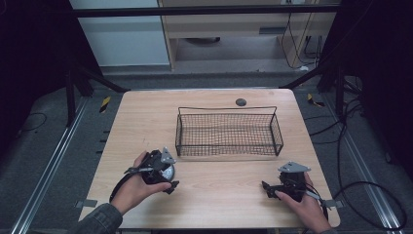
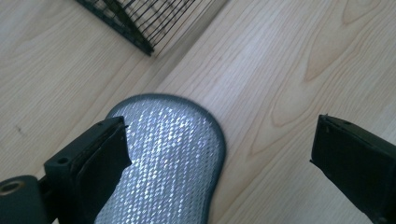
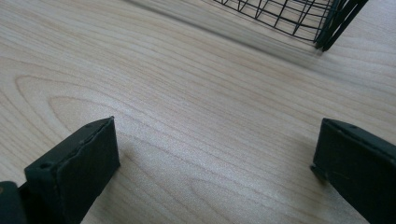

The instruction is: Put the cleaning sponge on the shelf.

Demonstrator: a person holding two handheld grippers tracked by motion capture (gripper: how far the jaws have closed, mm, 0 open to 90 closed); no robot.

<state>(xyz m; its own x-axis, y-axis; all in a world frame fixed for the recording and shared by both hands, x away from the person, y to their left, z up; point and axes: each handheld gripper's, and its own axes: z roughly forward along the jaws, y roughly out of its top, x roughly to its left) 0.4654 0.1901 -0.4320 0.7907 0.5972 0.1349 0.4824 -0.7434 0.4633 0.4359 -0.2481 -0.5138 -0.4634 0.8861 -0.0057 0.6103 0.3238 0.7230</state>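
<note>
A flat, rounded pad with a glittery silver weave and dark rim lies on the pale wood-grain table under the left gripper, jaws apart. The right gripper gapes over bare wood. A black wire basket sits ahead.

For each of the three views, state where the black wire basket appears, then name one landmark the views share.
High view: the wire basket stands at the middle of the table, beyond both tools.
Left gripper view: one corner of the basket enters at the top, left of centre, beyond the silver pad.
Right gripper view: one corner shows at the top right.
Shared landmark: the light wooden table.
</note>
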